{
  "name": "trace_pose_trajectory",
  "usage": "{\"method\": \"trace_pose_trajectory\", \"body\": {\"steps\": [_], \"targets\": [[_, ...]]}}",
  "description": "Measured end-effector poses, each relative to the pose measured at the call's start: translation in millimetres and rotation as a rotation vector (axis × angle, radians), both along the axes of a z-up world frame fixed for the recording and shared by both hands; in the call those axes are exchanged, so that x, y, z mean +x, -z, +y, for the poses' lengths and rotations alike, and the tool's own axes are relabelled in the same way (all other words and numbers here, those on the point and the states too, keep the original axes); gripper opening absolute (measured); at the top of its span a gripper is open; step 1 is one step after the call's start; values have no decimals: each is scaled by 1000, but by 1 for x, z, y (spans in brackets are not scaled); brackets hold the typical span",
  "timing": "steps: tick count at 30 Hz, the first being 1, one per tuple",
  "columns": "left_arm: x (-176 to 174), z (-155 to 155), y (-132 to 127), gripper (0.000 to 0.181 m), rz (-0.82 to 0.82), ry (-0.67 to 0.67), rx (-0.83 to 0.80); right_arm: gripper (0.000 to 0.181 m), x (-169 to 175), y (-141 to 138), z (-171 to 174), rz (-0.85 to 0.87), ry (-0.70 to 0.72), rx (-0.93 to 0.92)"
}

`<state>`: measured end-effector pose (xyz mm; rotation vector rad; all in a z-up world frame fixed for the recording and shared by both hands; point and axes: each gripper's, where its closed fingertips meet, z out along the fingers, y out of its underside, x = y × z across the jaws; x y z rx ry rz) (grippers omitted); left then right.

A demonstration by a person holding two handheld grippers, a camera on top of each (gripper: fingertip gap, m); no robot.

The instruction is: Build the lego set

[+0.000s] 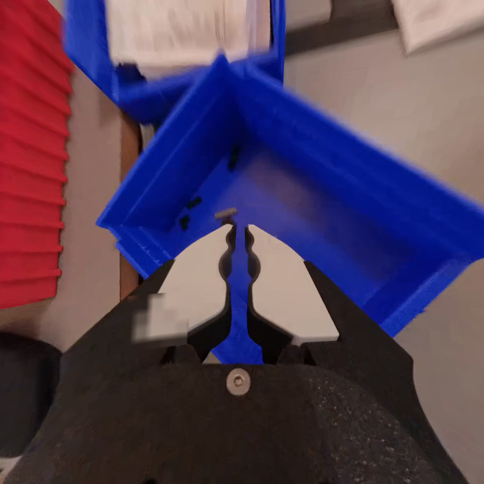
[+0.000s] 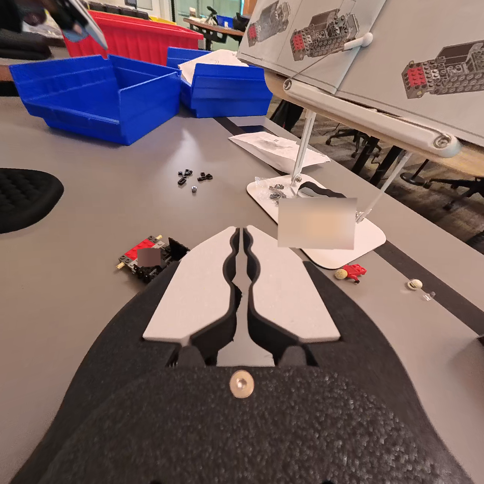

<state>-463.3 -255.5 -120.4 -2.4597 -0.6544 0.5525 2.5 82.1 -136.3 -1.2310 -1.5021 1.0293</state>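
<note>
In the left wrist view my left gripper (image 1: 238, 227) reaches into a blue bin (image 1: 314, 146). Its fingertips are nearly together, and a small grey T-shaped piece (image 1: 225, 213) sticks out at the left tip, sharp against the blurred bin. A few black pieces (image 1: 193, 203) lie along the bin's wall. My right gripper (image 2: 241, 229) is shut above the grey table (image 2: 104, 183), and nothing shows between its tips. The partly built red, grey and black model (image 2: 149, 255) lies just left of it. The left gripper (image 2: 78, 26) also shows far off in the right wrist view, above the blue bin (image 2: 99, 97).
Several loose black pieces (image 2: 193, 176) lie mid-table. The instruction booklet (image 2: 366, 52) sits on a white stand (image 2: 366, 248) at the right, with a bag of parts (image 2: 275, 191) on it. A red piece (image 2: 353, 271), a second blue bin (image 2: 225, 89) and a red bin (image 2: 146, 39) are nearby. The tips of one gripper are about 60 cm away from the tips of the other. The left tips stand about 15 cm off the small grey T-shaped piece (image 1: 225, 213).
</note>
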Motion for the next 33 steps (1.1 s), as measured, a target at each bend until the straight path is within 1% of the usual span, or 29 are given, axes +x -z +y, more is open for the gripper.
{"method": "trace_pose_trajectory", "body": {"steps": [1,2,4,6,8,10,13,17,18,23,25,26,27,28,30,32,33], "targets": [[-5,-3,16,11,-64,7,-90,3,0,1,2,-5,10,-2],[-6,-6,33,20,-135,10,-175,3,1,1,4,-7,23,2],[-10,-10,61,32,-235,-2,-312,3,2,0,11,-3,64,10],[-20,-10,81,35,-280,-32,-376,3,3,-1,18,-1,107,14],[-30,-8,97,35,-313,-64,-409,2,5,-3,22,5,134,13],[-40,-11,107,34,-325,-104,-444,2,6,-2,24,3,143,3],[-43,-11,117,32,-389,-133,-449,2,6,-1,25,-2,145,8],[-48,-16,128,28,-415,-153,-477,2,4,6,24,-22,128,-5],[-49,-15,129,20,-421,-157,-463,2,4,7,23,-24,126,-8],[-52,-14,129,20,-409,-150,-426,2,3,10,21,-34,117,-1],[-45,-10,118,19,-396,-106,-399,2,3,8,20,-31,115,5],[-38,-3,108,19,-386,-69,-352,2,3,7,19,-28,114,12],[-27,8,93,19,-380,-16,-283,2,4,6,19,-25,113,20],[-9,26,75,18,-386,75,-181,2,4,5,18,-21,112,26],[55,71,26,18,-429,340,87,2,3,4,17,-17,104,26],[132,108,-20,17,-480,605,313,2,1,4,12,-10,87,22],[173,122,-36,17,-512,734,404,2,0,4,9,-8,75,24]]}}
